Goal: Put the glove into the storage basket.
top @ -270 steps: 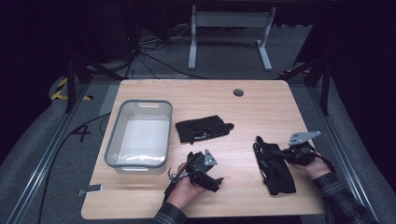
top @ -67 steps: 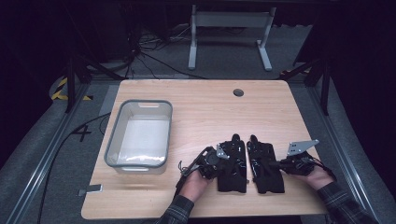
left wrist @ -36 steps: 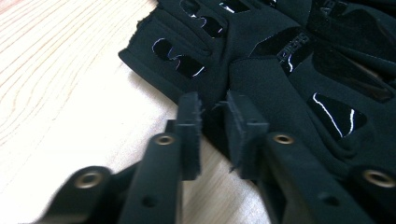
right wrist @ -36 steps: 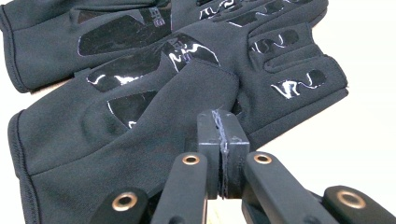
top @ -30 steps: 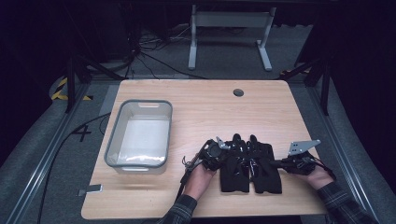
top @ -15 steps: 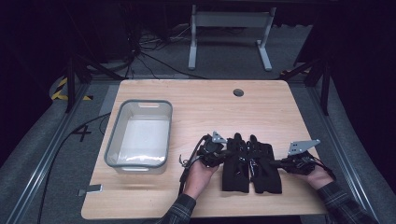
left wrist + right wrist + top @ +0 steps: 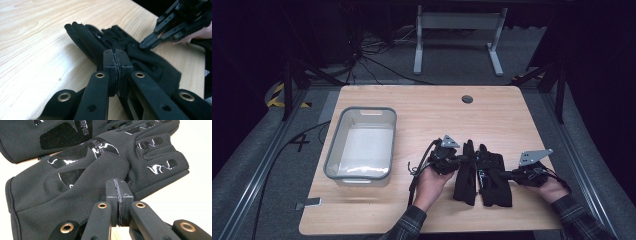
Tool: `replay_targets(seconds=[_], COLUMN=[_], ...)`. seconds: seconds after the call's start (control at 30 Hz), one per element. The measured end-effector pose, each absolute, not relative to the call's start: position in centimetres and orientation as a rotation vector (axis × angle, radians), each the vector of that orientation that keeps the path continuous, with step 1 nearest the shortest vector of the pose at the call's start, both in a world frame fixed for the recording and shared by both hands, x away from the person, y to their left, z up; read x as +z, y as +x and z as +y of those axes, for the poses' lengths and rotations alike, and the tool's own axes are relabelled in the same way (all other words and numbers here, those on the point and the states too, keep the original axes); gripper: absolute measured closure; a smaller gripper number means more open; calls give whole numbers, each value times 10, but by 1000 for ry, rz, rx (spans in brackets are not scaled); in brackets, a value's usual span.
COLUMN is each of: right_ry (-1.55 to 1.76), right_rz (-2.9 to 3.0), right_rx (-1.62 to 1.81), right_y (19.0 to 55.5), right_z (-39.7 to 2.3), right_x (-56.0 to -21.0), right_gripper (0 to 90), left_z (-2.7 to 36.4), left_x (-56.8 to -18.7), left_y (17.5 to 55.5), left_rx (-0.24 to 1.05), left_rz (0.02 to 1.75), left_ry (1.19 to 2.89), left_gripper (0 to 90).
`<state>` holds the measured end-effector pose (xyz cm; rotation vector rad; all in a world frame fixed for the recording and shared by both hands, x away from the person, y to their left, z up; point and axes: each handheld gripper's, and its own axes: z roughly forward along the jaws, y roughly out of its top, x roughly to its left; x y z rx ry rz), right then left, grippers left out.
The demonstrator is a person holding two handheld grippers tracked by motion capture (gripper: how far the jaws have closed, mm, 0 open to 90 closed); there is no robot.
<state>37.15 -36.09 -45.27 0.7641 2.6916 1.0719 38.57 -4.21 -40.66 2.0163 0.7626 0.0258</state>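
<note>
Clear bin (image 7: 362,145) near the table's (image 7: 422,107) left edge; nothing made out inside. Two black gloves (image 7: 484,175) lie side by side near the front edge, right of centre, fingers pointing to the far edge. Left gripper (image 7: 457,161) at the left glove's side, jaws pressed together, nothing visibly between them. Right gripper (image 7: 508,175) at the right glove's edge, jaws closed; whether it pinches fabric can't be told. Grommet hole (image 7: 467,99) near the far edge.
</note>
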Motion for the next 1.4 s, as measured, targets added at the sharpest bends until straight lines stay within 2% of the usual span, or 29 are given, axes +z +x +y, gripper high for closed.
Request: replay_targets(seconds=[0.6,1.4], right_ry=[706,629], right_rz=[2711,2724], right_rx=[1089,1139], right_y=[382,400], right_z=[-334,-297], right_x=[-454,-457], right_gripper=[900,900], left_z=[-53,-78], left_x=[-398,-410], left_y=[391,406], left_rx=[-3,-42], left_rz=[736,741], left_ry=[1985,1988], left_gripper=[887,887])
